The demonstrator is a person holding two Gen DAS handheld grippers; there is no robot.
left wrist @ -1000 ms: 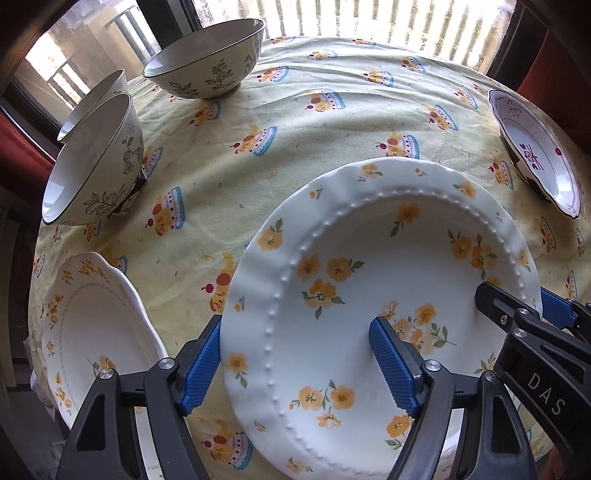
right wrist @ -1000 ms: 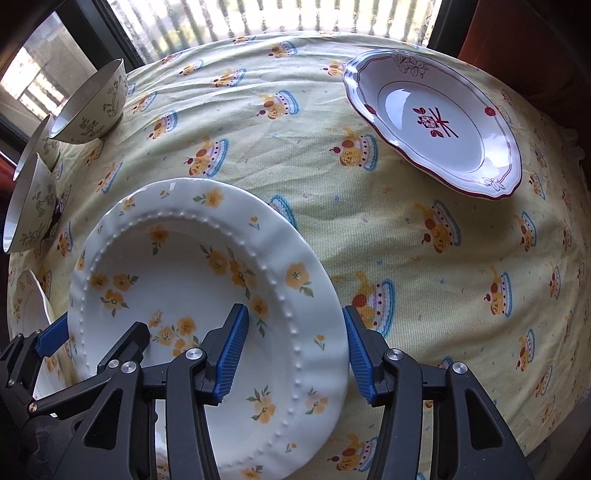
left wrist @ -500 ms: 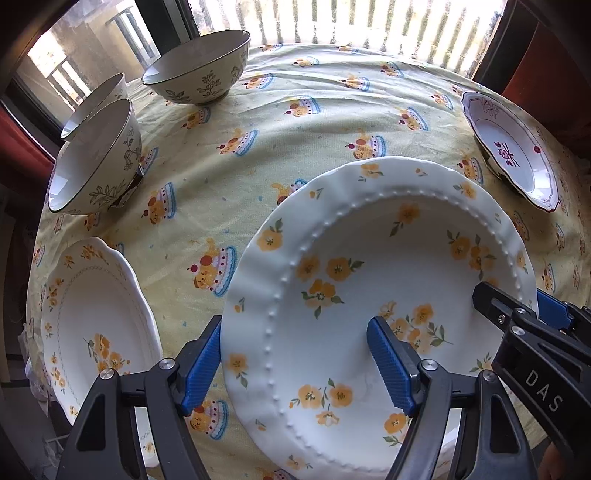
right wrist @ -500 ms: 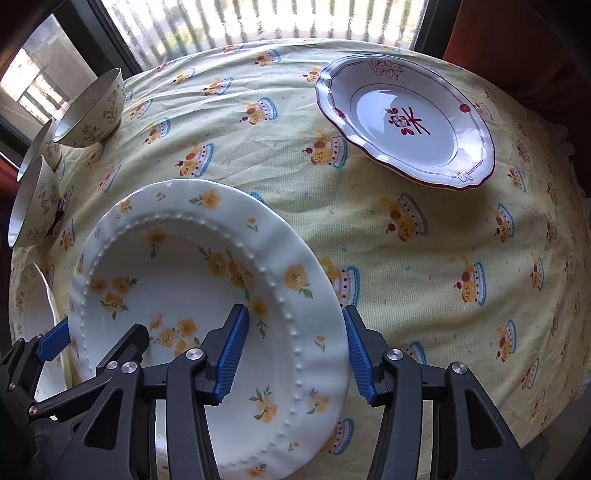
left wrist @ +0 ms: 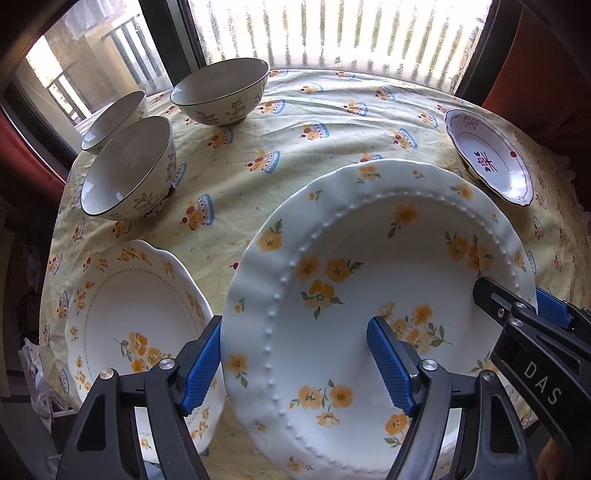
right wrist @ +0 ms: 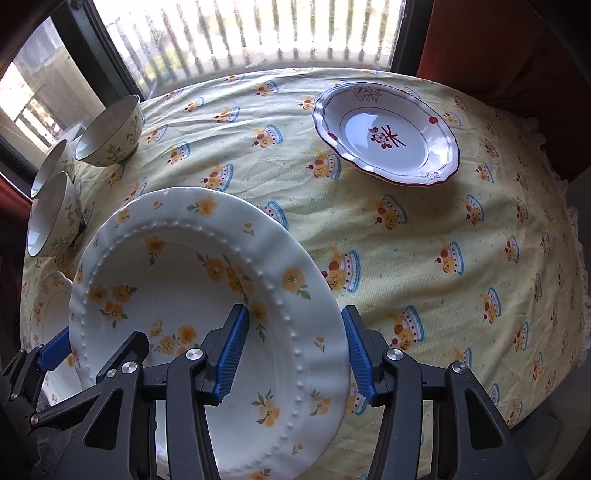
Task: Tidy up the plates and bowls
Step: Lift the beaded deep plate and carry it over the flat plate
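Observation:
A large white plate with yellow flowers and a beaded ring (left wrist: pixel 369 280) is held above the table; it also shows in the right wrist view (right wrist: pixel 177 280). My left gripper (left wrist: pixel 295 360) is shut on its left rim, one finger under and one inside. My right gripper (right wrist: pixel 293 350) is shut on its right rim the same way. A smaller yellow-flowered plate (left wrist: pixel 122 306) lies on the table below and to the left. A red-patterned plate (right wrist: pixel 388 134) lies at the far right. Three leaf-patterned bowls (left wrist: pixel 129 168) (left wrist: pixel 221 92) (left wrist: pixel 114 120) stand at the far left.
The round table wears a yellow cloth with cake prints (right wrist: pixel 424 236). A window with bars (left wrist: pixel 332 33) is behind it. An orange-red curtain or chair (right wrist: pixel 498 48) stands at the far right. The table edge drops off at the front and sides.
The large plate has risen with both grippers and pulled back from the table. The small flowered plate and the bowls now show further below and ahead.

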